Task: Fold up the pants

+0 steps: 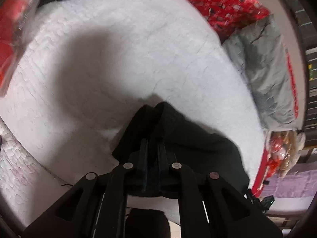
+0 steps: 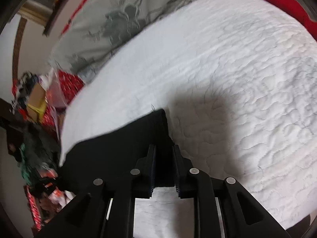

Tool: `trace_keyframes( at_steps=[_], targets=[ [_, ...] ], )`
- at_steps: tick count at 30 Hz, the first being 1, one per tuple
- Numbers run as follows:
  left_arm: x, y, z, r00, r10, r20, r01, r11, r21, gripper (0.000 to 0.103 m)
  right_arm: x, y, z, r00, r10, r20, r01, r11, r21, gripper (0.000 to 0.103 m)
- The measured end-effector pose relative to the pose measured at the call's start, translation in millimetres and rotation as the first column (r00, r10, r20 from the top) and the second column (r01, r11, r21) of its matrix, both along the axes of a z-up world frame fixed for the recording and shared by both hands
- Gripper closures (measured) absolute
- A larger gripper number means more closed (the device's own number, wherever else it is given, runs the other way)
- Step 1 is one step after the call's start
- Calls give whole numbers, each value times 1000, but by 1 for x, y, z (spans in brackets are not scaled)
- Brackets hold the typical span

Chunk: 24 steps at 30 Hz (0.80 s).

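On the white quilted bed (image 1: 138, 39), the left tongs (image 1: 152, 144) pinched narrow on a black corner of the pants (image 1: 188, 138), while the right tongs (image 2: 164, 148) held another corner in a looser-looking bite that could slip and skew the fold.

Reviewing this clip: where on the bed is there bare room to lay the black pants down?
The white quilt lies bare ahead of both grippers, between the black pants and the grey pillow. It is crowded along the edges: red patterned bedding at the far side and clutter beside the bed.
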<state>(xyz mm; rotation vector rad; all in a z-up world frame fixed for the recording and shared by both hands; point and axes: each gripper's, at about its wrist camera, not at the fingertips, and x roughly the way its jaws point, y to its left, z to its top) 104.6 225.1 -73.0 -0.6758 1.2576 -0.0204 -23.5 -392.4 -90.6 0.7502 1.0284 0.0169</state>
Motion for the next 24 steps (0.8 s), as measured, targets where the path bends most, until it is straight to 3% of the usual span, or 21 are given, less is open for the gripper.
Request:
trace_keyframes(
  at_steps=[5, 7, 11, 14, 17, 24],
  targets=[
    [-19, 9, 24, 997, 37, 62, -35, 999, -35, 93, -14, -1, 12, 999, 4, 42, -9, 993, 116, 72],
    [-29, -2, 29, 997, 8, 77, -5, 999, -40, 79, -17, 10, 7, 999, 31, 37, -37, 984, 174, 71],
    [-50, -37, 24, 992, -83, 95, 90, 994, -65, 64, -16, 34, -12, 997, 71, -12, -65, 961, 269, 65],
    [-52, -59, 5, 990, -129, 53, 133, 988, -82, 63, -13, 42, -25, 996, 64, -57, -46, 961, 273, 65],
    [-49, -68, -16, 993, -120, -5, 119, 985, -125, 63, -5, 43, -31, 997, 31, -65, -11, 957, 290, 65],
    [-53, -83, -37, 989, -134, -57, 122, 978, -170, 63, 0, 42, -35, 998, -4, -67, 25, 953, 302, 62]
  ],
)
